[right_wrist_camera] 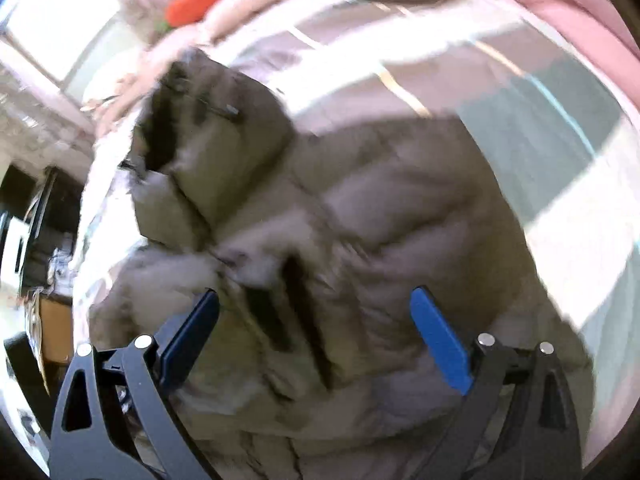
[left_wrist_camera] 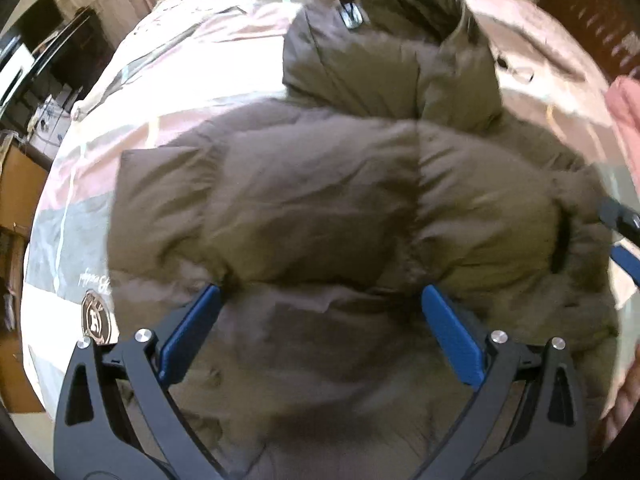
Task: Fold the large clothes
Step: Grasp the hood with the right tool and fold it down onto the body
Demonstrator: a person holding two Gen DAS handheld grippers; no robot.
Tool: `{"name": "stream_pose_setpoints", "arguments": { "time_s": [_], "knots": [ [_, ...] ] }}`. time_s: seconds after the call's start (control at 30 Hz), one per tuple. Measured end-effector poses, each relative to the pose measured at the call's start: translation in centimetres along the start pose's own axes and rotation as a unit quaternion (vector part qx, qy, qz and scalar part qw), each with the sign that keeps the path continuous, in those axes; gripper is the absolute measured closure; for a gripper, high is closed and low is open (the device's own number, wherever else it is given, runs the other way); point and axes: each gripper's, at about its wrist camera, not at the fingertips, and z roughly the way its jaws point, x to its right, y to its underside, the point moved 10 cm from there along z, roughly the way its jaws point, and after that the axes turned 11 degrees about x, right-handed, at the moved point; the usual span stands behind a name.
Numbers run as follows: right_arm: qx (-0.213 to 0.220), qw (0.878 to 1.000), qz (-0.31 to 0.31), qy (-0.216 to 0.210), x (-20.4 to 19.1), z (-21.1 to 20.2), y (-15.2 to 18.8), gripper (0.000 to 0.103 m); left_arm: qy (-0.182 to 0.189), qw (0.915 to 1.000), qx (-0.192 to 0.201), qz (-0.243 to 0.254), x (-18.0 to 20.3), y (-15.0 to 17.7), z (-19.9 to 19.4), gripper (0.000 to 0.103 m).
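A home bedroom: a bed [left_wrist_camera: 168,80] fills both views, spread with a pink, grey and white patchwork cover and edged by pink bedding [right_wrist_camera: 572,12]. A bright window [right_wrist_camera: 48,28] stands beyond it. Dark furniture [left_wrist_camera: 60,52] and a brown cardboard box [left_wrist_camera: 20,184] crowd the side of the bed.

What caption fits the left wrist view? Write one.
Open left gripper over an olive puffer jacket on a bed.
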Motion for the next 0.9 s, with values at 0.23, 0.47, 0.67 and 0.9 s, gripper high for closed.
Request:
{"name": "stream_pose_setpoints", "arguments": {
  "time_s": [0.23,0.47,0.67,0.9],
  "knots": [
    [0.045,0.997,-0.069,0.008,-5.5,4.1,-7.7,0.006,-0.025,0.9964,0.074,-0.034,-3.4,-2.1,-6.0,0.002],
    [0.073,0.981,-0.159,0.088,-12.3,14.4,-17.6,0.006,-0.048,0.9860,0.133,-0.088,-8.4,-2.8,-11.1,0.002],
    [0.054,0.969,-0.183,0.155,-12.3,20.9,-19.4,0.072,-0.052,0.9896,0.084,-0.104,-10.5,-1.0,-9.2,0.002],
    [0.167,0.976,-0.144,-0.003,-14.7,12.0,-19.7,0.099,-0.051,0.9909,0.077,-0.098,-9.6,-0.8,-8.8,0.002]
  ]
}}
